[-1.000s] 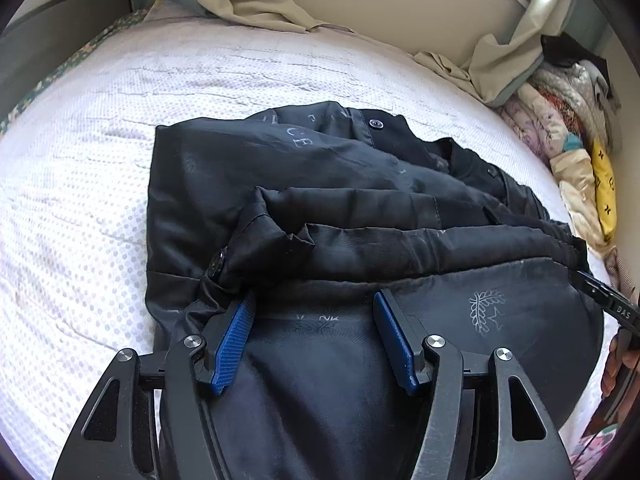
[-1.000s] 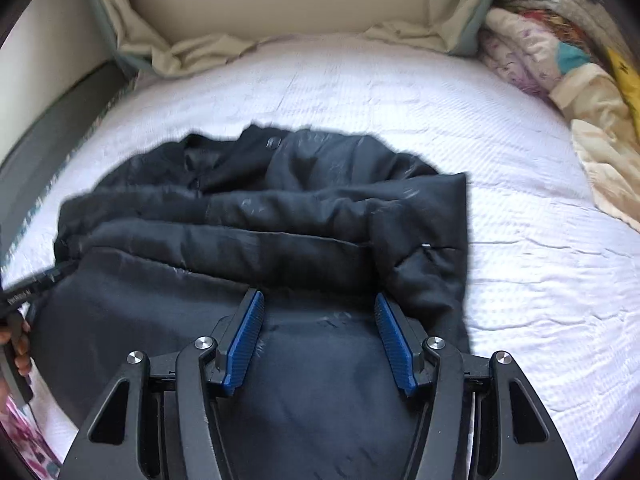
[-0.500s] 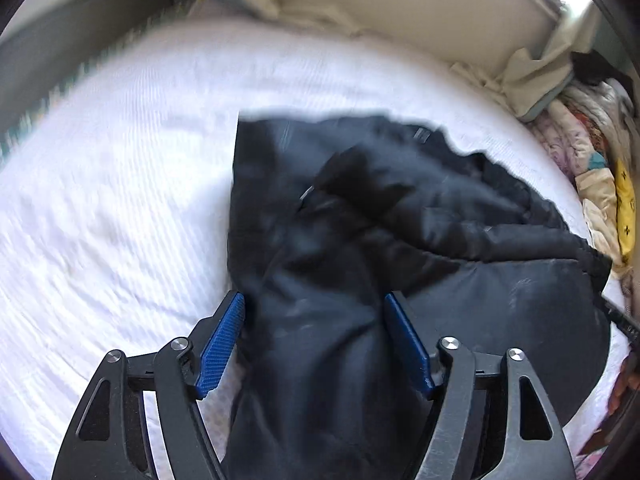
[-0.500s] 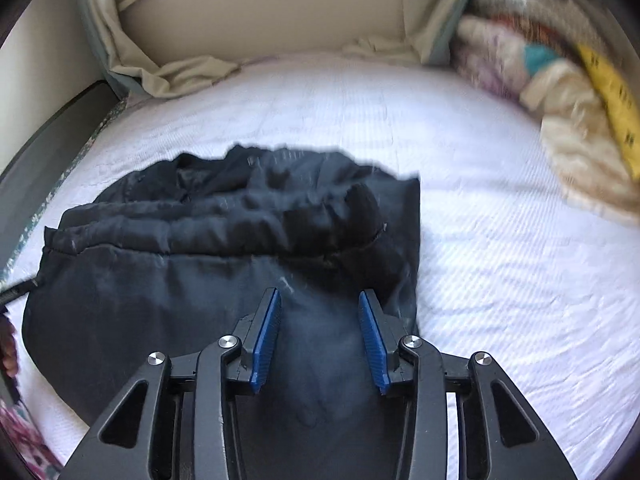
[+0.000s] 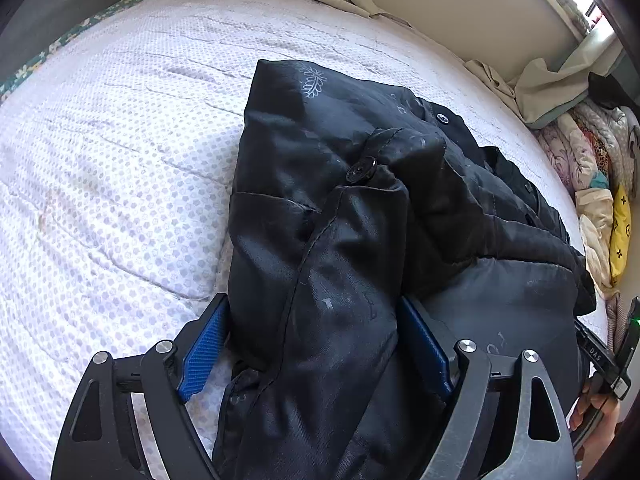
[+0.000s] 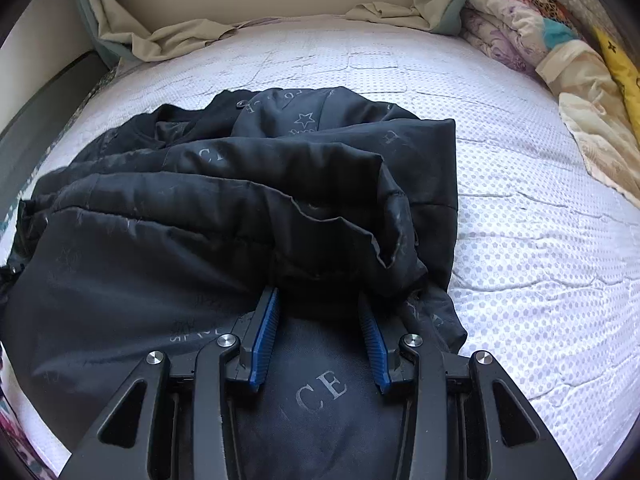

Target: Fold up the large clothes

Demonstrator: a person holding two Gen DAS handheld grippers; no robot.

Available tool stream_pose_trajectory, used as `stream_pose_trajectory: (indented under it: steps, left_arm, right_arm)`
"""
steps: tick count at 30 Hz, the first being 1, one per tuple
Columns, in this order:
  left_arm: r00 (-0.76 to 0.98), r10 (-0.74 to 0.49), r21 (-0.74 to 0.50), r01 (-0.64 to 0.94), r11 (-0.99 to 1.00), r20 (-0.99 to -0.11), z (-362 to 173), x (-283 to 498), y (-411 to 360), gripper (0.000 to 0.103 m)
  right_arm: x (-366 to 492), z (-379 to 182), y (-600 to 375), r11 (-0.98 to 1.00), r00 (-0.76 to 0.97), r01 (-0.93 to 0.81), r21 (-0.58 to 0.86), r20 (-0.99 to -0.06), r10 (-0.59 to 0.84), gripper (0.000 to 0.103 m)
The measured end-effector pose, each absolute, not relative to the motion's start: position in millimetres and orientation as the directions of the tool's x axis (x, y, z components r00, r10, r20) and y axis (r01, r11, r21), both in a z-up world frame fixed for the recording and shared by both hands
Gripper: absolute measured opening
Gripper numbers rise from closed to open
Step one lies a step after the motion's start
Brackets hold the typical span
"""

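A large black padded jacket [image 5: 360,208] with faint printed letters and stars lies bunched on a white dotted mattress [image 5: 100,152]. It also fills the right wrist view [image 6: 240,208]. My left gripper [image 5: 316,320] stands wide open with a thick fold of the jacket between its blue pads [image 5: 204,344]. My right gripper [image 6: 318,312] is partly closed around a bunched jacket fold; its fingertips are hidden under the cloth, and the blue pads [image 6: 264,340] stay well apart.
The mattress [image 6: 540,240] extends right. Beige sheets [image 6: 180,36] are heaped along the headboard. Folded quilts and clothes [image 6: 560,48] are stacked at the far right; they also show in the left wrist view [image 5: 592,168]. The other hand-held gripper [image 5: 608,356] shows at right.
The left gripper has pushed forward and lifted a thick fold of jacket between its pads. The right gripper has narrowed and slid under a bunched fold at the jacket's right side.
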State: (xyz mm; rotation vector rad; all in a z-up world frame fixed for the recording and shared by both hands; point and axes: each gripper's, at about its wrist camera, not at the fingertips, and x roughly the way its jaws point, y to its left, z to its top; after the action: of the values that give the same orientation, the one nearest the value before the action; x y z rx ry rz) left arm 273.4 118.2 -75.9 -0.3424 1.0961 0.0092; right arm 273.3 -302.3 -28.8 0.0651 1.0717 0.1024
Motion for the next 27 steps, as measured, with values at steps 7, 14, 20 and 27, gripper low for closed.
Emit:
stream_pose_trajectory:
  steps: [7, 14, 20, 27]
  left_arm:
    - [0.471, -0.103, -0.202, -0.162, 0.966, -0.876, -65.7, 269.7, 116.8, 0.089]
    - [0.483, -0.028, -0.109, -0.141, 0.984, -0.875, -53.0, 268.0, 107.7, 0.091]
    - [0.491, -0.008, -0.078, -0.123, 0.989, -0.871, -45.8, 264.9, 104.4, 0.092]
    - [0.5, -0.136, -0.237, -0.145, 0.961, -0.855, -32.8, 264.5, 134.5, 0.098]
  right_arm:
    - [272.5, 4.2, -305.0, 0.985, 0.449, -0.016, 0.169, -0.879, 0.158, 0.07]
    - [255.0, 52.2, -294.4, 0.977, 0.568, -0.064, 0.203, -0.798, 0.203, 0.072]
    - [248.9, 67.2, -276.3, 0.965, 0.598, -0.14, 0.222, -0.758, 0.261, 0.073]
    - [252.4, 67.2, -270.2, 0.96, 0.583, -0.154, 0.235, -0.763, 0.28, 0.074]
